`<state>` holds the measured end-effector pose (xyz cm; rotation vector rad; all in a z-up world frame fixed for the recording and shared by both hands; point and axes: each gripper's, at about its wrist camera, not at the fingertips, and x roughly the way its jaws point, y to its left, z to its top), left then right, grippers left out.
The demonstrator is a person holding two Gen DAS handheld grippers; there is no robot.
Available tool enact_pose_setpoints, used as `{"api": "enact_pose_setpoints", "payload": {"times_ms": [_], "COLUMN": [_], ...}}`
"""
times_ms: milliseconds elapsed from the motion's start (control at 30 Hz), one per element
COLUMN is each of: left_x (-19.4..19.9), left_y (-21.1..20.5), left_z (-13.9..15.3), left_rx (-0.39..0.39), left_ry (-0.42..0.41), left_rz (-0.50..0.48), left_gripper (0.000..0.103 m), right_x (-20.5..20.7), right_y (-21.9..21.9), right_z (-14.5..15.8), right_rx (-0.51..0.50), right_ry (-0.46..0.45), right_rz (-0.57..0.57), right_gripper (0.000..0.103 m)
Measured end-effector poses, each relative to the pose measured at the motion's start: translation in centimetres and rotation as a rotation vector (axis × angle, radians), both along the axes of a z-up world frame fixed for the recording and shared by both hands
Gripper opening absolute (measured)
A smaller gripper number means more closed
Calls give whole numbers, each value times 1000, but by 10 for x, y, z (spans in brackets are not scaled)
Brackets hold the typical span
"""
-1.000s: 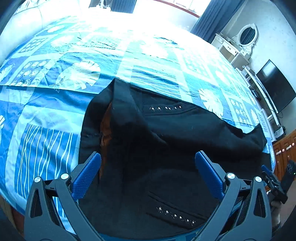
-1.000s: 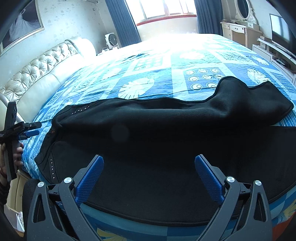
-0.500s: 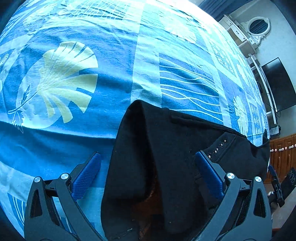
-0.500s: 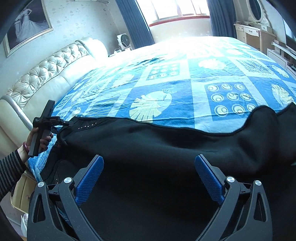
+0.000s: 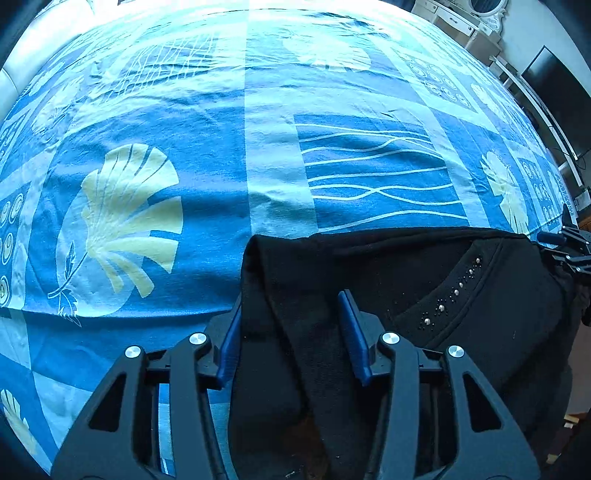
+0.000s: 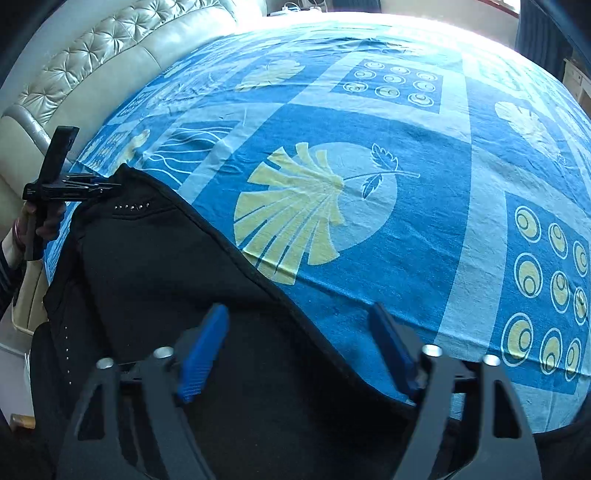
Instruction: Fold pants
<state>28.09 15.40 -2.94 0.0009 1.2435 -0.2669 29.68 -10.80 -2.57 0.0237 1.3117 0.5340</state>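
Black pants (image 5: 424, 280) with small studs by the pocket lie along the near edge of a blue patterned bedspread (image 5: 258, 147). My left gripper (image 5: 290, 299) points steeply down over the waistband corner. Its jaws are closing, with a raised fold of black cloth between the blue pads. In the right wrist view the pants (image 6: 147, 266) fill the lower left. My right gripper (image 6: 299, 310) straddles their far hem. It is blurred, its jaws closing, its pads still apart with cloth between. The left gripper (image 6: 74, 188) shows at the far end, held by a hand (image 6: 40, 225).
The bedspread (image 6: 424, 221) stretches far beyond the pants. A tufted cream headboard (image 6: 92, 55) runs along the left. In the left wrist view a dark TV (image 5: 554, 92) and a white dresser (image 5: 454, 18) stand past the bed on the right.
Both grippers dropped closer to the pants. The left one settled over the waistband corner and its jaws narrowed around the fold. The right one swung to the far hem and its jaws narrowed a little.
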Motion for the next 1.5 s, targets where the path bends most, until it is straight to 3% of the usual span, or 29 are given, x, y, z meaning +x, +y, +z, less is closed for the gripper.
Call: {"api": "enact_pose_setpoints", "payload": {"times_ms": [67, 133, 200, 400, 533, 867, 1067, 1233, 1333, 1433, 1500], "left_x": [1, 3, 4, -8, -35, -136, -188, -217, -231, -249, -260], "left_y": [1, 4, 7, 28, 38, 49, 67, 74, 83, 97, 104], "left_z": [2, 6, 15, 49, 69, 83, 62, 27, 7, -2, -1], "left_rx": [-22, -62, -94, -204, -268, -342, -377, -359, -363, -404, -448], "left_ry": [-5, -11, -28, -116, -184, -261, -236, -155, -100, -82, -72], "left_rz": [-3, -1, 21, 49, 46, 40, 97, 150, 203, 278, 315], "left_gripper": [35, 16, 11, 6, 6, 6, 9, 9, 9, 10, 10], "right_x": [-2, -2, -2, -26, -75, -179, -215, -234, -237, -243, -248], "right_y": [-1, -4, -7, -1, 16, 19, 26, 35, 30, 27, 23], "right_z": [0, 9, 28, 106, 128, 93, 58, 27, 26, 35, 42], "right_rx": [7, -1, -6, 35, -11, -5, -27, -78, -49, -10, 15], "right_ry": [2, -21, -83, -310, -408, -395, -340, -294, -285, -281, -271], "right_rz": [8, -4, -15, -41, 10, 32, 49, 62, 22, -9, -44], "right_gripper": [11, 10, 10, 10, 10, 10, 10, 11, 16, 36, 41]}}
